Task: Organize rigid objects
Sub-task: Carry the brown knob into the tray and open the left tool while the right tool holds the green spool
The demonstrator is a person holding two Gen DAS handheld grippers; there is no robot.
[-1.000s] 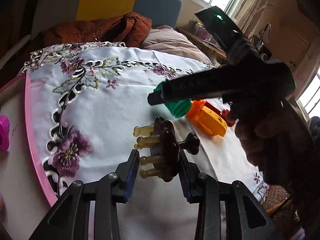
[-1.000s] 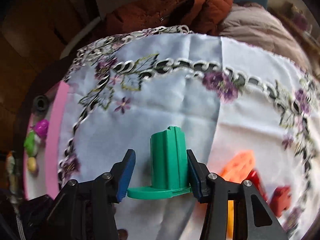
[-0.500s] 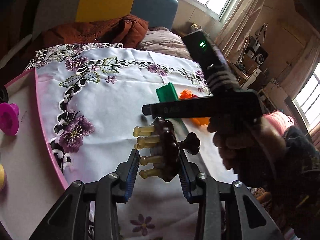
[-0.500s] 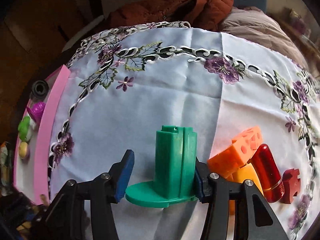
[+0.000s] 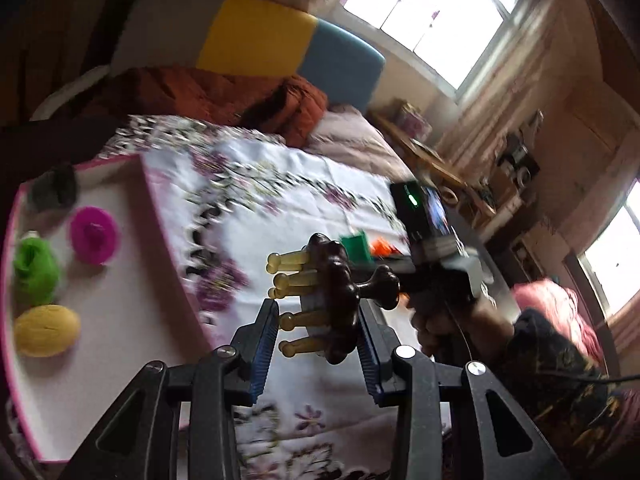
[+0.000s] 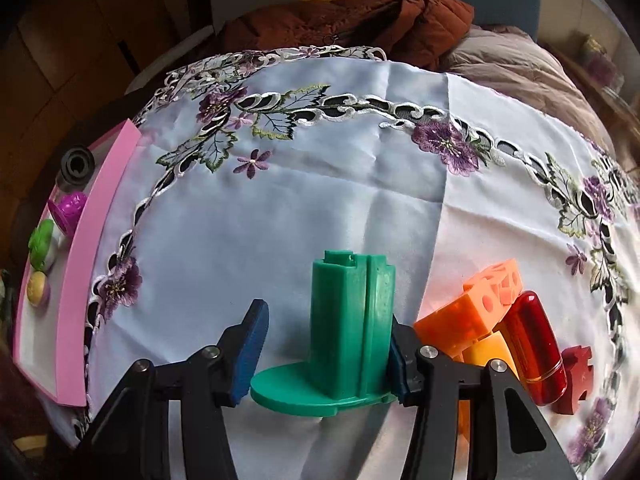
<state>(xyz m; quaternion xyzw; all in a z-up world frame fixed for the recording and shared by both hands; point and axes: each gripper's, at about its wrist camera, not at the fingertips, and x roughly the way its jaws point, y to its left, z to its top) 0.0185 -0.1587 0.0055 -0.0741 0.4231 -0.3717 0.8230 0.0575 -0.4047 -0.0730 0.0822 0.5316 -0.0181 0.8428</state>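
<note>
The left claw (image 5: 316, 336) is clamped on a brown pronged massager (image 5: 332, 300), right of the pink tray (image 5: 168, 248). The right claw (image 6: 324, 352) stands apart around the green spool (image 6: 348, 332); only one pad touches.

Between the left claw's (image 5: 316, 344) ribbed pads sits a glossy dark-brown piece (image 5: 336, 300) with translucent amber pegs; right of the right claw (image 6: 324, 352), a shiny red capsule (image 6: 536, 348); beneath, smooth embroidered cloth (image 6: 320, 184).
</note>
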